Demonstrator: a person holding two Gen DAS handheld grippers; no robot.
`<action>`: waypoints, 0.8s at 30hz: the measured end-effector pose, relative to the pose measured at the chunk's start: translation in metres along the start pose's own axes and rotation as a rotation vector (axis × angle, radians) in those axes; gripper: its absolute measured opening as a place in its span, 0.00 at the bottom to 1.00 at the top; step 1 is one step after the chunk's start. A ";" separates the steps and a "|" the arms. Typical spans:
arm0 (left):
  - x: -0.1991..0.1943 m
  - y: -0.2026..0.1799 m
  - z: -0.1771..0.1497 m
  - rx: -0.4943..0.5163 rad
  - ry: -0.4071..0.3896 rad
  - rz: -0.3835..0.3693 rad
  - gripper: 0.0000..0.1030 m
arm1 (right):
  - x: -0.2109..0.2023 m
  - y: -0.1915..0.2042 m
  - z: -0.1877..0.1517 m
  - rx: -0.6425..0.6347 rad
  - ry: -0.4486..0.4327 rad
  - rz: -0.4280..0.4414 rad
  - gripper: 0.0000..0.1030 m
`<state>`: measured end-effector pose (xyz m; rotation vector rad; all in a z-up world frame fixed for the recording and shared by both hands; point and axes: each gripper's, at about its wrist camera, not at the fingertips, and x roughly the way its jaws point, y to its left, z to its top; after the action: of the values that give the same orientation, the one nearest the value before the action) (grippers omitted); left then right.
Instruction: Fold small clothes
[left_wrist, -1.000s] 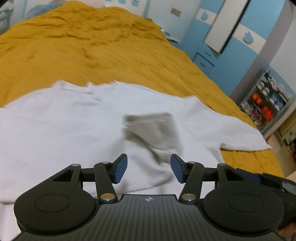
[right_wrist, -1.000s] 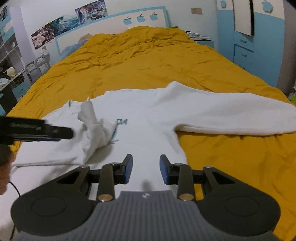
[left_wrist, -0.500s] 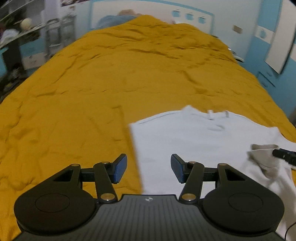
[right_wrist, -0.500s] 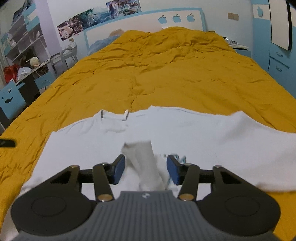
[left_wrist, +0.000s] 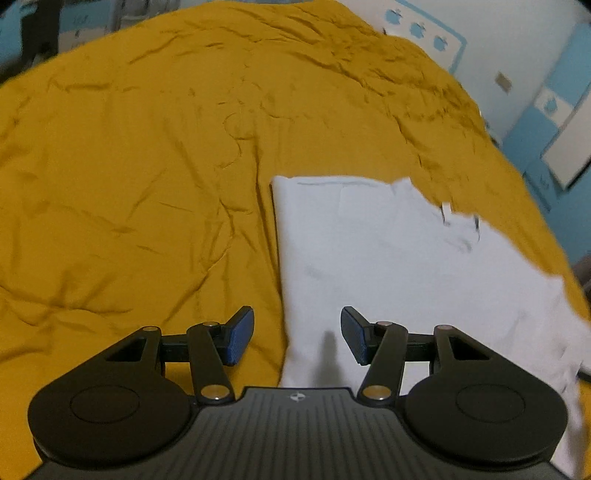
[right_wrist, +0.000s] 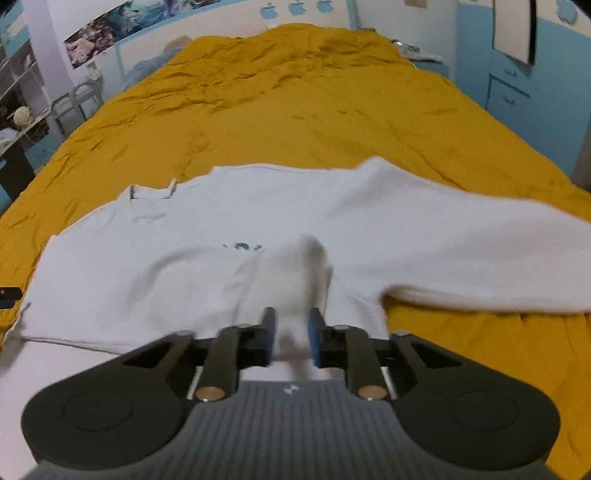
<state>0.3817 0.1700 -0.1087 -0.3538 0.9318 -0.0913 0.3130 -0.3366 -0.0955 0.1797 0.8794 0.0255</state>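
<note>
A white long-sleeved shirt (right_wrist: 258, 214) lies spread on the mustard bedspread (right_wrist: 314, 110), its neck toward the far left and one sleeve (right_wrist: 480, 251) stretched to the right. My right gripper (right_wrist: 291, 338) is shut on a bunched fold of the shirt (right_wrist: 295, 280) near its middle. In the left wrist view the shirt (left_wrist: 388, 258) fills the right half. My left gripper (left_wrist: 297, 334) is open and empty, hovering over the shirt's left edge (left_wrist: 284, 314), with one finger above the bedspread (left_wrist: 129, 166).
Blue cabinets (right_wrist: 517, 85) stand along the right of the bed. A desk and shelves (right_wrist: 22, 118) stand at the far left. A headboard with apple marks (right_wrist: 295, 9) is at the far end. The left gripper's tip (right_wrist: 9, 295) shows at the left edge.
My right gripper moved left onto the raised fold and closed on it. My left gripper swung left from the shirt's middle to its left edge, still open.
</note>
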 end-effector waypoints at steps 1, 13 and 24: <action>0.003 0.003 0.002 -0.019 -0.003 -0.009 0.62 | 0.001 -0.004 0.001 0.014 -0.001 0.004 0.24; 0.056 0.020 0.032 -0.202 -0.044 -0.049 0.18 | 0.073 -0.028 0.029 0.226 0.007 0.029 0.05; 0.038 0.013 0.027 -0.152 -0.202 -0.031 0.04 | 0.044 -0.004 0.053 0.055 -0.195 0.020 0.00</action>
<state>0.4249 0.1802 -0.1275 -0.5091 0.7348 -0.0119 0.3817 -0.3441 -0.0965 0.2384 0.6845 0.0027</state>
